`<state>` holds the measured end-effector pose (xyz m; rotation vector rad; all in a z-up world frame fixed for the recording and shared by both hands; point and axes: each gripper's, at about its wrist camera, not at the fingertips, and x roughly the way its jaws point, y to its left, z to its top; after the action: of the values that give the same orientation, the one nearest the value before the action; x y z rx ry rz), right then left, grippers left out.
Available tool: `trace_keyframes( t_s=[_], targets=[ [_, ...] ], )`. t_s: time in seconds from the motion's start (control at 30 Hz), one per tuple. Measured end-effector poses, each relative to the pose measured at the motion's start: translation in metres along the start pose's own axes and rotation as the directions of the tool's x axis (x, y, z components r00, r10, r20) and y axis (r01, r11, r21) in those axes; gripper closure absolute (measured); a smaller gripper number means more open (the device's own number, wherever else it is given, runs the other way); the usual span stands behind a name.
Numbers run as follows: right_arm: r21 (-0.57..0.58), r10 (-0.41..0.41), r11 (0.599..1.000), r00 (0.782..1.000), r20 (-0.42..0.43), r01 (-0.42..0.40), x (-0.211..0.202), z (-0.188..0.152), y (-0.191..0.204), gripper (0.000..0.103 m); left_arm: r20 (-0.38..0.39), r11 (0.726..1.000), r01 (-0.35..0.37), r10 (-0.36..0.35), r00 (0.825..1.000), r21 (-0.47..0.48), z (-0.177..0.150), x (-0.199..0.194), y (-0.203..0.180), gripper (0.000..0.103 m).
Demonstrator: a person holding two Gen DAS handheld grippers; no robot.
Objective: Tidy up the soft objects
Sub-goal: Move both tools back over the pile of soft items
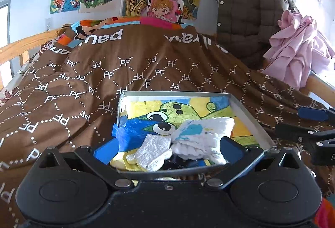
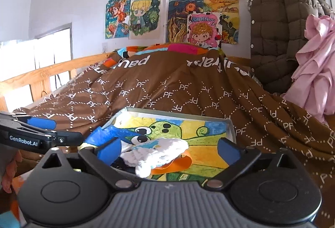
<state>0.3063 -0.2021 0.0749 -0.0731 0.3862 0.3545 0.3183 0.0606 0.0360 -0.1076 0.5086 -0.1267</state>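
A shallow metal-rimmed box with a colourful painted bottom lies on the brown bed cover. Inside it are white fluffy cloths, a smaller white cloth and yellow fabric. My left gripper is open and empty, with its blue pads to either side of the cloths, just above the box's near edge. In the right wrist view the box holds the white cloths and an orange piece. My right gripper is open and empty over them.
A brown "PF" blanket covers the bed. A brown quilted jacket and pink cloth hang at the right. A wooden bed rail runs along the left. Paintings cover the wall. The other gripper shows at each view's edge.
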Motion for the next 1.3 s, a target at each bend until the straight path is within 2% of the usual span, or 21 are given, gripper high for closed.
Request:
trace_keyframes(
  t_s=[0.4,0.63,0.9,1.3],
  targets=[
    [0.052,-0.008,0.999,1.0,0.029,0.006,-0.06,-0.028,0.007,0.0,0.045,0.999,0.02,-0.019,0.999,-0.029,-0.03,-0.067,-0.014,0.001],
    [0.073,-0.023,0.997,1.0,0.007,0.022,-0.083,-0.053,0.012,0.0,0.058,0.999,0.015,-0.012,0.998,-0.044,-0.056,-0.093,-0.019,0.001],
    [0.08,-0.016,0.997,0.999,-0.037,0.019,-0.099,-0.076,0.021,0.0,0.036,0.995,-0.013,0.017,0.999,-0.094,-0.087,-0.108,-0.02,0.001],
    [0.045,0.073,0.997,0.988,-0.136,-0.067,-0.09,-0.098,0.034,0.0,-0.07,0.993,-0.07,0.063,0.996,-0.097,-0.122,-0.117,-0.02,0.001]
  ],
)
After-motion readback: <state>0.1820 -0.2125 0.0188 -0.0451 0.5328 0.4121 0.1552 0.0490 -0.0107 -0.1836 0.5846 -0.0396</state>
